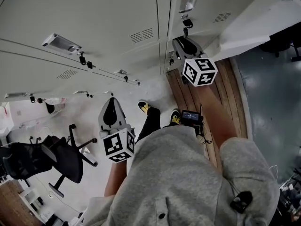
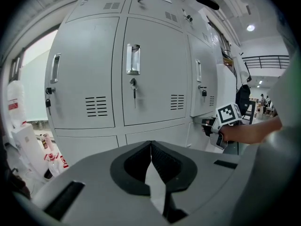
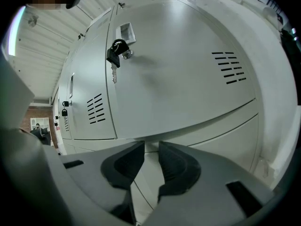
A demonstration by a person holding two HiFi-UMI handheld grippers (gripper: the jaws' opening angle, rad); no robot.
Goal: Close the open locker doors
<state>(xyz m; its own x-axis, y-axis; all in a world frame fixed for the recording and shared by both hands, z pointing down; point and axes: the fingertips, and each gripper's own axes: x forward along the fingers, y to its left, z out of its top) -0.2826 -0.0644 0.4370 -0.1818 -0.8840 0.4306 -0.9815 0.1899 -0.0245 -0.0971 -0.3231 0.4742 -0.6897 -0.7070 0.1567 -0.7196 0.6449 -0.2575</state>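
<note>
Right gripper view: locker door [image 3: 188, 65] fills the frame, dead ahead at 12 o'clock of the right gripper [image 3: 148, 147]. It's v. near; contact unclear. Jaws narrowly apart, nothing btw them. Door's long axis is upright, key [image 3: 114, 69] at 10 o'clock. In the left gripper view the door looks proud of the neighbouring lockers [image 2: 150, 69], so prob. ajar. Left gripper [image 2: 150, 144] is pinched together, empty, well back, at 7 o'clock of the right one in head view. Right hand is nearer, so the push is likely straight fwd.
</note>
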